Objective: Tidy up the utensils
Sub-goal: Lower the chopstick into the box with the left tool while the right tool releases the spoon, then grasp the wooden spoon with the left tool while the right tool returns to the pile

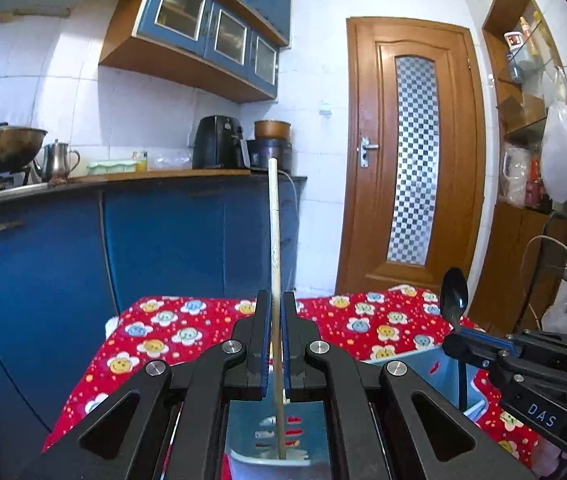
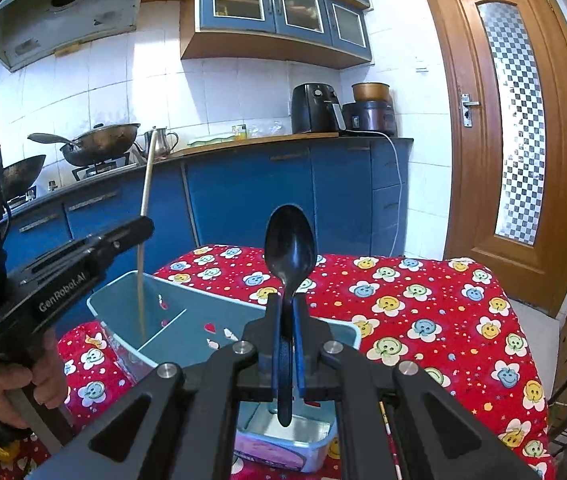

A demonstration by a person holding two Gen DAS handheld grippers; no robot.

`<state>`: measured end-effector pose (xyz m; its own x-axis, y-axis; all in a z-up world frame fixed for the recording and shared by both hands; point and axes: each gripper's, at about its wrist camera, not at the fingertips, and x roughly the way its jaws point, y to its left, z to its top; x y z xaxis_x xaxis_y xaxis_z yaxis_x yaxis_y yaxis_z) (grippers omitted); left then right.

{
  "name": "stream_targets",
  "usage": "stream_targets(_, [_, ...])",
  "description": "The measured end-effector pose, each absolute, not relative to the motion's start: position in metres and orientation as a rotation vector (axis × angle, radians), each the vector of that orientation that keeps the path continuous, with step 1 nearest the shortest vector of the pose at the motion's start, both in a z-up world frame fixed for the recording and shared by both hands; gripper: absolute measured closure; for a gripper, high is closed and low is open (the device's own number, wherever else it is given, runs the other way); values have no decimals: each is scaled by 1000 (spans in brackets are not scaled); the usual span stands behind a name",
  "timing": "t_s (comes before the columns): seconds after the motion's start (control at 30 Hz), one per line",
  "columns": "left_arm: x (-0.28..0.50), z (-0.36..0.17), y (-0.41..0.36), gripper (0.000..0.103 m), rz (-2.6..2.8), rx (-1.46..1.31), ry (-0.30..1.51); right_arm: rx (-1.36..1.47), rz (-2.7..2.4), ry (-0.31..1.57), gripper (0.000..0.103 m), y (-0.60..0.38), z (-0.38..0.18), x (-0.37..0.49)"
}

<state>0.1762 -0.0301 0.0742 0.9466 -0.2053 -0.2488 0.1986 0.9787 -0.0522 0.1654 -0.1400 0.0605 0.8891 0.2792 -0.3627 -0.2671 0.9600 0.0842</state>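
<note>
My left gripper point(image 1: 272, 304) is shut on a pale wooden chopstick point(image 1: 274, 240) that stands upright, its lower end down inside a light blue divided utensil box point(image 1: 311, 420). In the right wrist view the left gripper point(image 2: 139, 230) holds the chopstick point(image 2: 145, 200) over the left compartment of the box point(image 2: 187, 316). My right gripper point(image 2: 286, 304) is shut on a black plastic spoon point(image 2: 289, 248), bowl up, handle end hanging into the box's near compartment. The right gripper point(image 1: 457, 340) and the spoon point(image 1: 454, 296) also show in the left wrist view.
The box sits on a table with a red flower-print cloth point(image 2: 423, 312). Behind are blue kitchen cabinets point(image 2: 243, 196), a stove with woks point(image 2: 99, 144), an air fryer point(image 2: 315, 108) and a wooden door point(image 2: 511, 120). A shelf and chair point(image 1: 563, 264) stand at the right.
</note>
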Motion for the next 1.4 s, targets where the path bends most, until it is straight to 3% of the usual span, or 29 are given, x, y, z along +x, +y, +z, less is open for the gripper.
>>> stream_targets(0.2, [168,76,-24,88,-220,-14,290,67,299,407,95,-139,61,162])
stream_targets(0.33, [161,80,-21,86,-227,-17,309,70,302,403,86,-136,64,157])
stream_targets(0.6, [141,87,-14,81,-246,-24,321,71,301,393,81,-137,76,140])
stream_targets(1.4, [59,69,6,77,-304,-75,611,114,200,561,81,-158,76,38])
